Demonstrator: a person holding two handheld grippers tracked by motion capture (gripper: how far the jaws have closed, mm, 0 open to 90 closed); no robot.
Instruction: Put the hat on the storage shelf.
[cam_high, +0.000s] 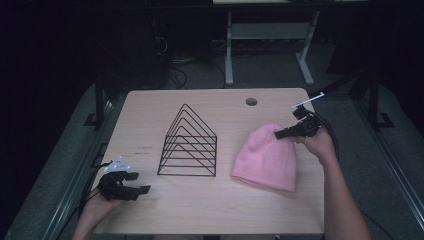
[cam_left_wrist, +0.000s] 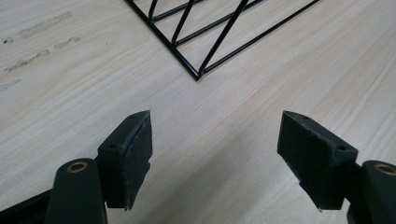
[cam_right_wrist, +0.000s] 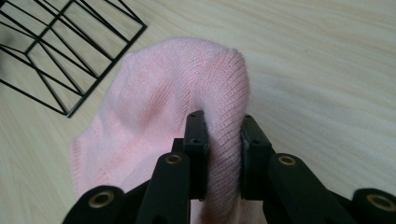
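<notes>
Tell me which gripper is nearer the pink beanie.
Right. The right gripper is clamped on a fold at the pink beanie's top edge. The left gripper hovers open beyond the wire rack, at the table's near-left corner.

Dim room, grey floor (cam_high: 270, 75), white-legged desk (cam_high: 229, 50) behind wooden table (cam_high: 200, 210).

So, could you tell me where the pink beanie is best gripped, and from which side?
At its rounded crown, from the far right: the pink beanie lies flat with its crown toward the right hand-held gripper, whose jaws already pinch a raised fold of knit there. The wire rack blocks the left side.
</notes>
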